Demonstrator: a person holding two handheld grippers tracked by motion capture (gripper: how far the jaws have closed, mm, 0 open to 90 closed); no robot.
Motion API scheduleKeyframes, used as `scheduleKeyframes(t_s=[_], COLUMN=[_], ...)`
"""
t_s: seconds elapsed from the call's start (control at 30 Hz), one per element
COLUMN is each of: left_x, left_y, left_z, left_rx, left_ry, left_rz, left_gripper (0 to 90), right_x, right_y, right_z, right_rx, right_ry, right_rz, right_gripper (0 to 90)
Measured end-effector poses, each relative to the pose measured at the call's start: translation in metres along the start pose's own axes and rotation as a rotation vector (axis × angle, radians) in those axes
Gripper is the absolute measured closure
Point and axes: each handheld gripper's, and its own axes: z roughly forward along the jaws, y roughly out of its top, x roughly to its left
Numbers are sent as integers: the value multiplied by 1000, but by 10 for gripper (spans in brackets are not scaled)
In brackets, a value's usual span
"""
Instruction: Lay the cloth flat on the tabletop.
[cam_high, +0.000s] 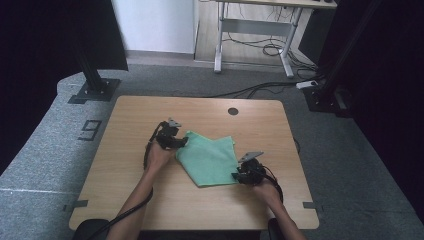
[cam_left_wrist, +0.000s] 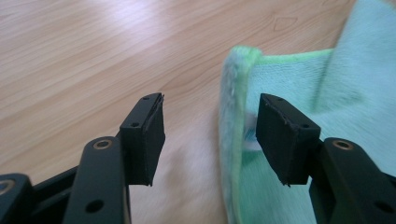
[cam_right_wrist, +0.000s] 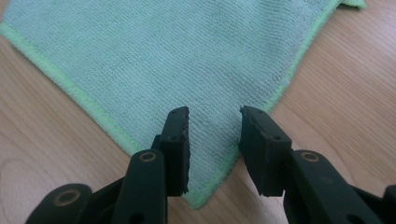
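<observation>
A mint-green microfibre cloth (cam_high: 207, 157) lies folded on the wooden table (cam_high: 140, 200), one corner pointing toward the person. My left gripper (cam_high: 183, 142) is at the cloth's left corner. In the left gripper view, the left gripper (cam_left_wrist: 210, 135) is open and a raised fold of the cloth (cam_left_wrist: 233, 116) stands between its jaws, nearer the right one. My right gripper (cam_high: 237, 176) sits at the cloth's near right corner. In the right gripper view, the right gripper (cam_right_wrist: 215, 144) is open, its jaws straddling that corner of the cloth (cam_right_wrist: 163, 56).
A dark round hole (cam_high: 233, 111) marks the table's far side. A black stand base (cam_high: 94, 91) rests on the floor beyond the far left corner. A white desk frame (cam_high: 255, 35) and cables (cam_high: 260, 90) lie farther back.
</observation>
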Motion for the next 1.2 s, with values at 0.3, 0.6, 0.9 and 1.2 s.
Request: scheduleKeyframes(t_s=[0.3, 0.6, 0.9, 1.2], left_x=[5, 6, 18, -1], left_y=[-9, -27, -29, -49], left_z=[16, -12, -25, -57], left_rx=[105, 169, 76, 5], left_ry=[142, 125, 77, -19], left_rz=[12, 34, 1, 11], left_gripper=[351, 316, 352, 354], right_x=[-13, -31, -36, -5], right_y=[-14, -14, -10, -2], right_z=[-9, -10, -23, -24], right_rx=[-4, 0, -53, -100], right_ry=[-15, -77, -89, 29], right_rz=[38, 91, 158, 108], right_gripper=[516, 512, 532, 586])
